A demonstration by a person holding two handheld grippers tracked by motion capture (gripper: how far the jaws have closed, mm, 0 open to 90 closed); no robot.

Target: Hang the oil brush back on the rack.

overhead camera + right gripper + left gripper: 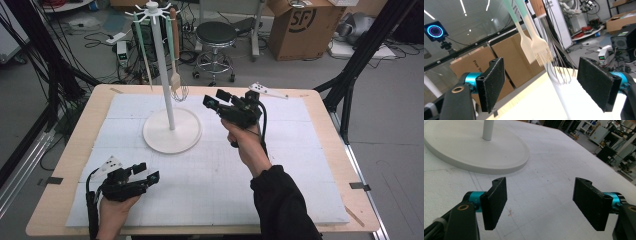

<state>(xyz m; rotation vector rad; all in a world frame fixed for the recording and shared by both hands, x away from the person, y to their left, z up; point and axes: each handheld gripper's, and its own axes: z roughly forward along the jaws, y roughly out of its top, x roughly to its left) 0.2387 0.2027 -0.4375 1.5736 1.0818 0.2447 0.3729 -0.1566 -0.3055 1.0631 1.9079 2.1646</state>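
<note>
White foam-topped table, white rack of pale hanging utensils, wire whisk; both grippers' jaws apart, empty.

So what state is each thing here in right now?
White round-based utensil stand: upright on the table.
Pale silicone brush: hanging from the stand.
Wire whisk with wooden handle: hanging beside the brush.
Left hand-held gripper: open, holding nothing.
Right hand-held gripper: open, nothing between its pads.
</note>
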